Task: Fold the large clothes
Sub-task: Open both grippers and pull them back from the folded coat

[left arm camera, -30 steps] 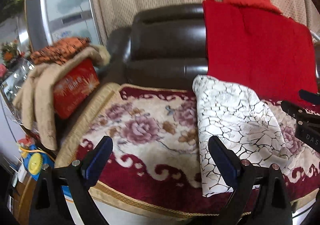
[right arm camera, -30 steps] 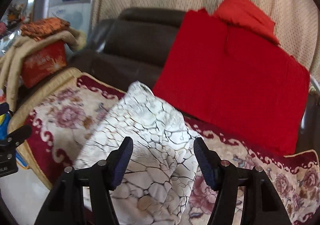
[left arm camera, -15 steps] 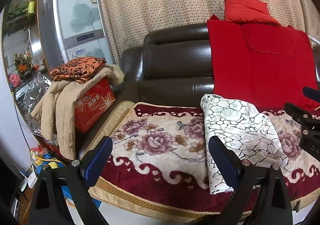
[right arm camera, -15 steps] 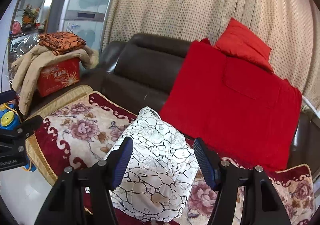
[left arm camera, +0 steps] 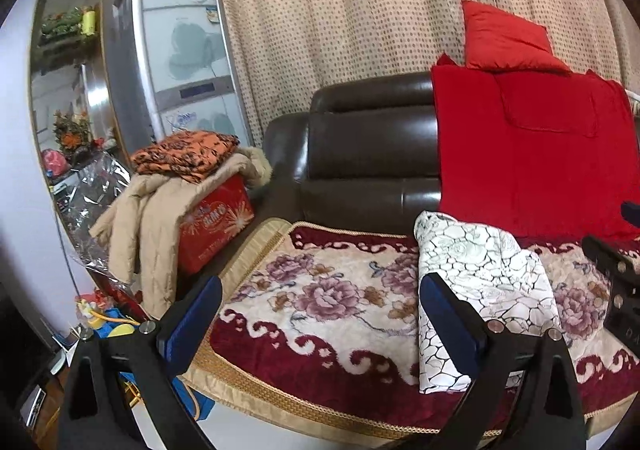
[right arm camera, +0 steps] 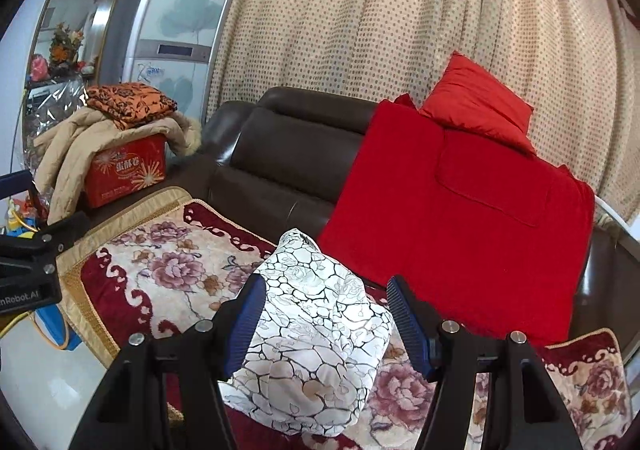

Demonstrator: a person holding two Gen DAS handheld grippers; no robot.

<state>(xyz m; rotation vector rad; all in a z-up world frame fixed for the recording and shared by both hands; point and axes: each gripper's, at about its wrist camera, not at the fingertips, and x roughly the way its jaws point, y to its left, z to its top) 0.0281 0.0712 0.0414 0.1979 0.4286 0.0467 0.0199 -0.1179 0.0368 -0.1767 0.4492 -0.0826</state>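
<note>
A white garment with a black crackle print (left arm camera: 476,290) lies folded in a narrow stack on the floral sofa cover (left arm camera: 320,302); it also shows in the right wrist view (right arm camera: 316,334). My left gripper (left arm camera: 320,324) is open and empty, held back from the sofa's front edge, left of the garment. My right gripper (right arm camera: 324,320) is open and empty, above and in front of the garment, apart from it. The right gripper's side (left arm camera: 616,278) shows at the right edge of the left wrist view.
A red blanket (right arm camera: 460,218) and red cushion (right arm camera: 476,106) hang on the brown leather sofa back (left arm camera: 372,154). A red box (left arm camera: 214,226) under a beige coat (left arm camera: 156,218) and orange cloth (left arm camera: 184,156) sits on the left armrest. A fridge (left arm camera: 180,62) and curtain (left arm camera: 340,10) stand behind.
Both grippers have pulled back and up from the sofa. The folded garment now looks smaller and lies untouched. Both stay open.
</note>
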